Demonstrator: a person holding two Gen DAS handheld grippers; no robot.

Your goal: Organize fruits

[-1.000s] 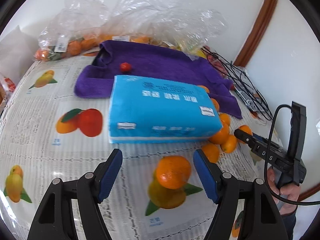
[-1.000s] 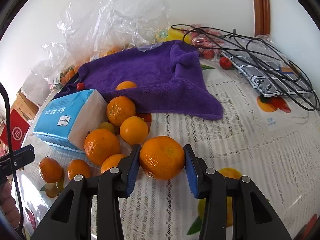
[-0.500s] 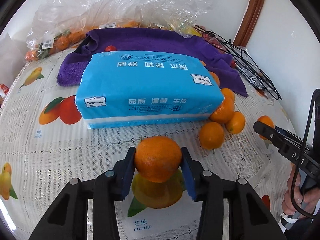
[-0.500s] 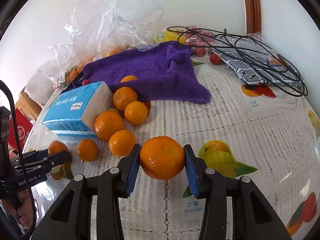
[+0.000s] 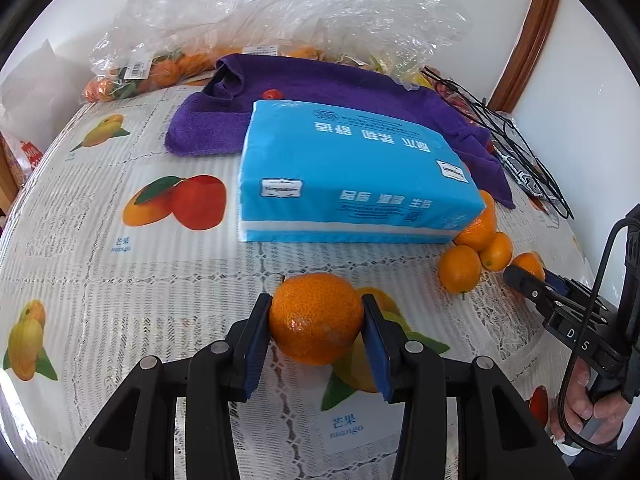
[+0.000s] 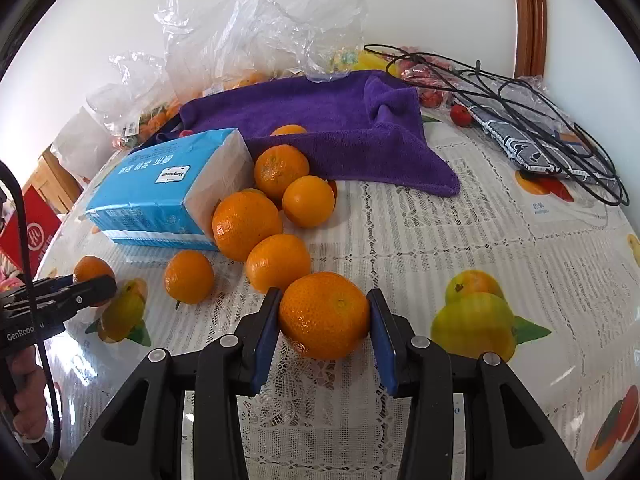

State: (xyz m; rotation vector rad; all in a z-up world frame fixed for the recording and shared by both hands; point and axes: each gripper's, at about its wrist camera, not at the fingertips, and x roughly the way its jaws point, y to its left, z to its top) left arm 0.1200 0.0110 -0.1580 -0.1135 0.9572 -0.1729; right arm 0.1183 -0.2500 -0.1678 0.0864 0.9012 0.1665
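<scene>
My left gripper (image 5: 316, 312) is shut on an orange mandarin (image 5: 312, 328), held low over a printed mango on the tablecloth, in front of a blue tissue pack (image 5: 352, 172). My right gripper (image 6: 323, 304) is shut on another mandarin (image 6: 326, 324) just in front of a pile of several loose mandarins (image 6: 246, 224) that lies against the tissue pack (image 6: 160, 188) and a purple towel (image 6: 328, 120). In the right wrist view the left gripper (image 6: 86, 286) shows at the far left with its mandarin (image 6: 90, 268). One more mandarin (image 6: 189, 276) lies alone between the two.
Clear plastic bags (image 6: 260, 20) with more fruit stand at the back by the wall. Black cables (image 6: 520, 92) and a patterned pouch (image 6: 516, 148) lie at the back right, with a small red fruit (image 6: 460, 114) beside them. A person's hand (image 5: 580, 396) holds the right gripper.
My left gripper, open around the mandarin a second ago, has shut on it. My right gripper, still holding its mandarin, has shifted across the table and now sits at the pile's near edge.
</scene>
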